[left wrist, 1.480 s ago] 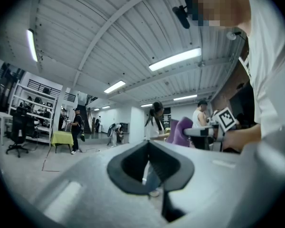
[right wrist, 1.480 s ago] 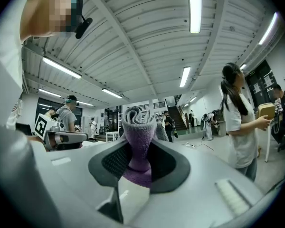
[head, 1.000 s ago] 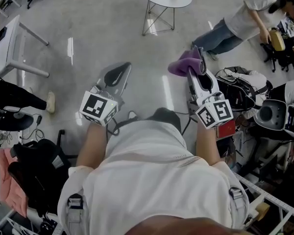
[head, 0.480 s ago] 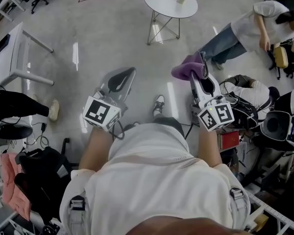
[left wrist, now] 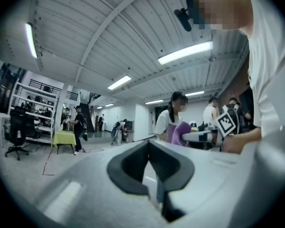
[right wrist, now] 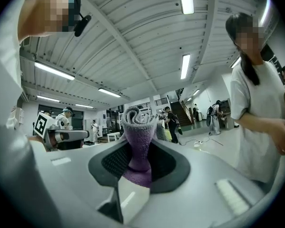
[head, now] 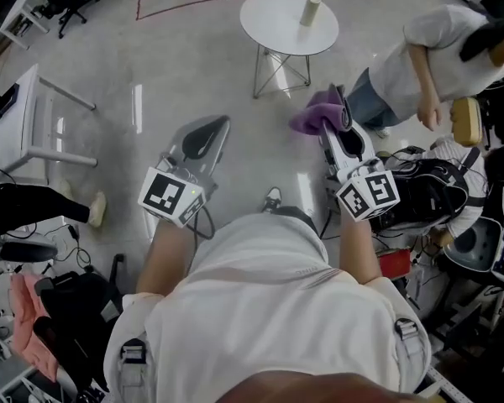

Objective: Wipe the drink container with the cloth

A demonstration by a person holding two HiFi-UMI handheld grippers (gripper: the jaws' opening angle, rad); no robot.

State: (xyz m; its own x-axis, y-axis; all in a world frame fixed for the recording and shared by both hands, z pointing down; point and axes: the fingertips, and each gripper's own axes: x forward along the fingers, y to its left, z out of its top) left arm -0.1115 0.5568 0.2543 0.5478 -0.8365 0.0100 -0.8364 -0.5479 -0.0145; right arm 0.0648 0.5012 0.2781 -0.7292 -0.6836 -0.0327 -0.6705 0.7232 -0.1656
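Observation:
A pale drink container (head: 311, 9) stands upright on a small round white table (head: 277, 25) at the top of the head view. My right gripper (head: 343, 112) is shut on a purple cloth (head: 314, 112), held level above the floor, short of the table. The cloth (right wrist: 137, 141) stands bunched between the jaws in the right gripper view. My left gripper (head: 220, 124) is shut with nothing in it, level beside the right one. Its jaws (left wrist: 149, 163) meet in the left gripper view.
A person in a white shirt (head: 437, 53) bends over at the right, close to the right gripper. A white desk (head: 29, 116) stands at the left. Bags and gear (head: 437, 200) lie on the floor at the right, dark bags (head: 55, 317) at the lower left.
Both grippers have advanced together across the floor toward the round table, which now lies lower and nearer in the head view. The cloth stays held in the right jaws.

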